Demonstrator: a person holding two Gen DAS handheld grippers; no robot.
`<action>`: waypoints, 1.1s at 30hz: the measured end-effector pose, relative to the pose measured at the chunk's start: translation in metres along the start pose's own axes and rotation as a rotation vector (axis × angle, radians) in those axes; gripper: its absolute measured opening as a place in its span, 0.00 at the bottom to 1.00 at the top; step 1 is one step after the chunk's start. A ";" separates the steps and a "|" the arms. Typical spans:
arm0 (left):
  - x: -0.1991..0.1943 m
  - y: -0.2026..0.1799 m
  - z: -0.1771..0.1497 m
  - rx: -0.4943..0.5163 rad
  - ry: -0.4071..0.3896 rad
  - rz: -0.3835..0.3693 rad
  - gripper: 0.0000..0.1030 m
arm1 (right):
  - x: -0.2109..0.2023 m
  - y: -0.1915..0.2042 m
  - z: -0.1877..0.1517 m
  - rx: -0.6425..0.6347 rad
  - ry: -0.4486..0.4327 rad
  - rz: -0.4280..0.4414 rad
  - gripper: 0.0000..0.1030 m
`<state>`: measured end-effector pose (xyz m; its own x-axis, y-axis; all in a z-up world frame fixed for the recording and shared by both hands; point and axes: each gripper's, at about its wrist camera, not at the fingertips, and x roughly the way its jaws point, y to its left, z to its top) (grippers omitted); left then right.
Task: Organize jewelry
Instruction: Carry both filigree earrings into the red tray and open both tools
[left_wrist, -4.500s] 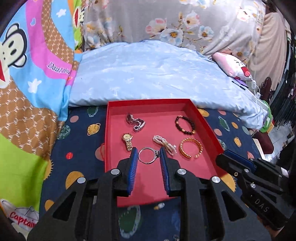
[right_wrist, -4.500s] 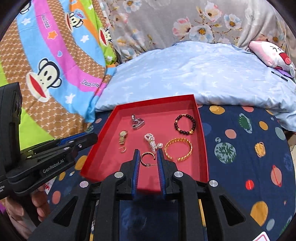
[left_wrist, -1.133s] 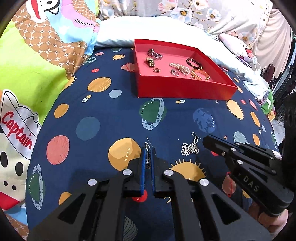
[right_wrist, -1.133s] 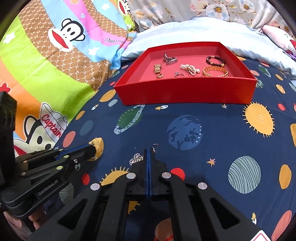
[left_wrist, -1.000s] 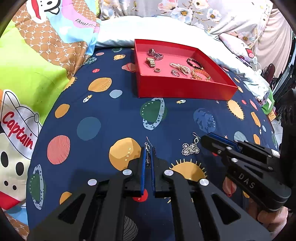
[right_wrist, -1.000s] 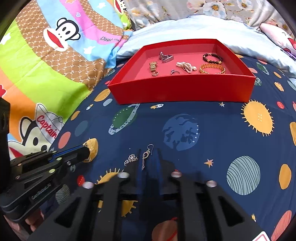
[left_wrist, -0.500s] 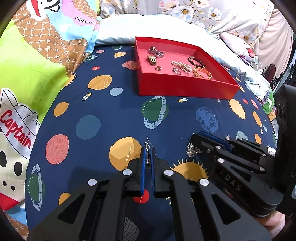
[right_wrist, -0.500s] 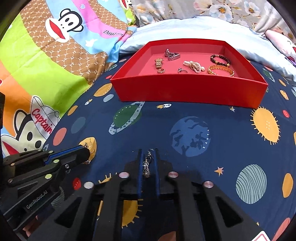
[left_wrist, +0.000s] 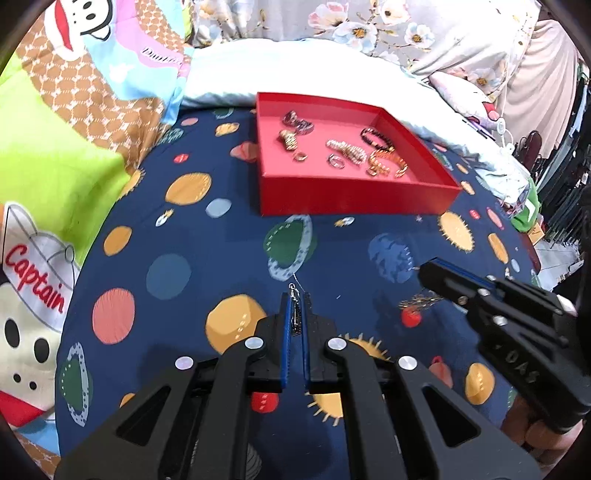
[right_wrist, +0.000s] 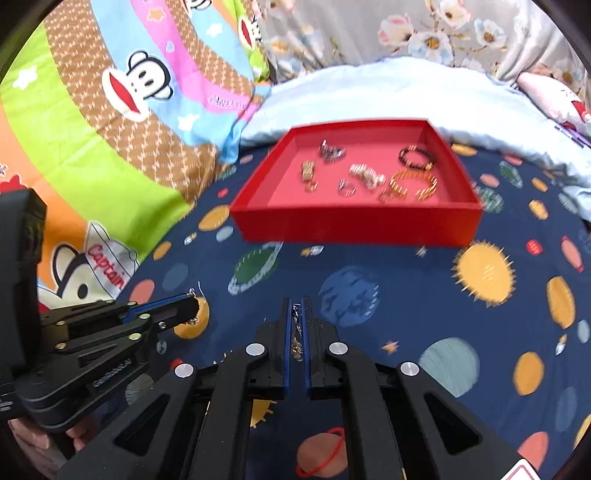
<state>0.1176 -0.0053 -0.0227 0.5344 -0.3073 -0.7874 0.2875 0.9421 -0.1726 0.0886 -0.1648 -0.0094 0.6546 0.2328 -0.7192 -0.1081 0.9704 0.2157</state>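
Since the earlier frames, both hands have left the red tray (right_wrist: 354, 225) and come back over the planet-print bedspread (left_wrist: 221, 258), and the right gripper (right_wrist: 295, 325) has just been closing its fingers round the flower drop earring (right_wrist: 295, 341) that lay flat on the bed. That earring is now clamped between its blue pads, hook end up. The left gripper (left_wrist: 294, 314) is likewise fully closed on the second earring (left_wrist: 294, 306), whose wire hook pokes out past the tips.

Both pieces are off the bed, well apart from the tray, which sits further back against the pale pillow (right_wrist: 406, 96).

For the carry, I would judge a steady hold matters most: these are thin, dangling things pinched at one narrow spot. Bring each gripper over a bare patch of tray floor, near the front wall and away from the gold bangle (right_wrist: 413, 186) and ring (right_wrist: 346, 189), lower close before parting the fingers, and set the pair side by side.
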 end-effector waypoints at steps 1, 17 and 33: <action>-0.001 -0.002 0.003 0.004 -0.005 -0.003 0.04 | -0.004 -0.002 0.003 0.003 -0.009 0.000 0.04; 0.019 -0.034 0.124 0.053 -0.113 -0.028 0.04 | -0.014 -0.064 0.117 0.013 -0.148 -0.008 0.04; 0.121 -0.021 0.211 0.015 -0.070 0.056 0.04 | 0.110 -0.096 0.192 0.035 -0.046 0.033 0.04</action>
<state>0.3442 -0.0905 0.0110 0.6041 -0.2639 -0.7519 0.2676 0.9560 -0.1205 0.3145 -0.2444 0.0172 0.6847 0.2609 -0.6805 -0.1046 0.9592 0.2626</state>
